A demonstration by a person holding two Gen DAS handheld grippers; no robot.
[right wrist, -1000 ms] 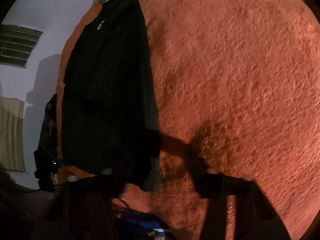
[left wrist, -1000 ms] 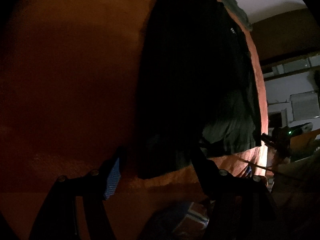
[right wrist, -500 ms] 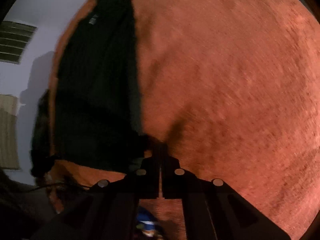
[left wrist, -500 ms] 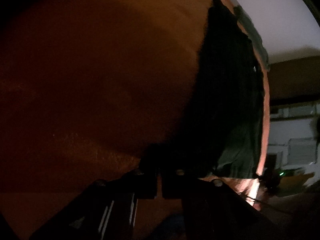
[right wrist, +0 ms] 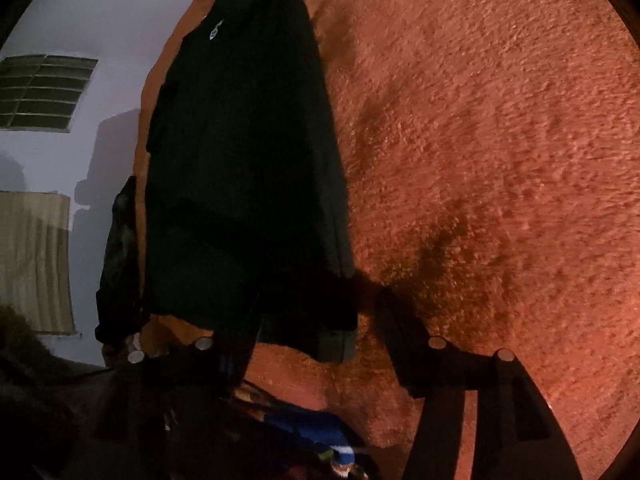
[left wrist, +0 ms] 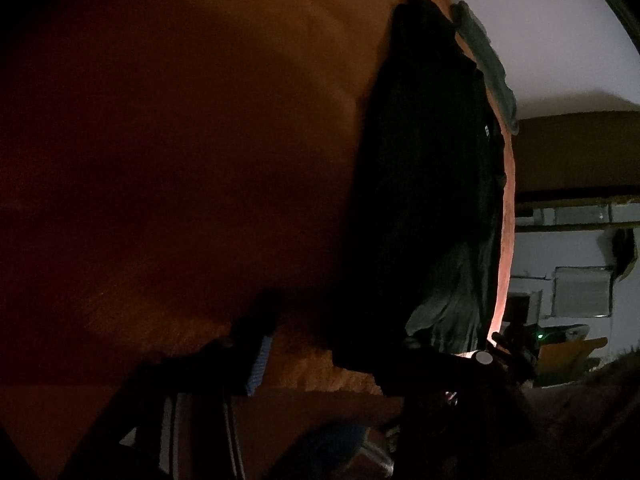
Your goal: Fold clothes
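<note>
Dim scene. Dark garment (right wrist: 240,168) lies stretched long on the orange textured bed cover (right wrist: 480,160), narrow, with its long edges roughly straight and a small white logo near the far end. In the left wrist view the same garment runs up the right side, a paler green-grey fold showing at its near end.

Left gripper (left wrist: 332,344): fingers spread, near hem of the garment between them, nothing pinched as far as the dark lets me tell. Right gripper (right wrist: 320,332): fingers spread wide, straddling the near right corner of the garment, not closed on it.

Step, as a judgement: a lengthwise fold looks laid, both grippers sit at the near hem. That fits either letting go after a fold or lining up to take the hem. If a crosswise fold comes next, it calls for both near corners pinched evenly and carried toward the logo end without dragging the layers apart.
</note>
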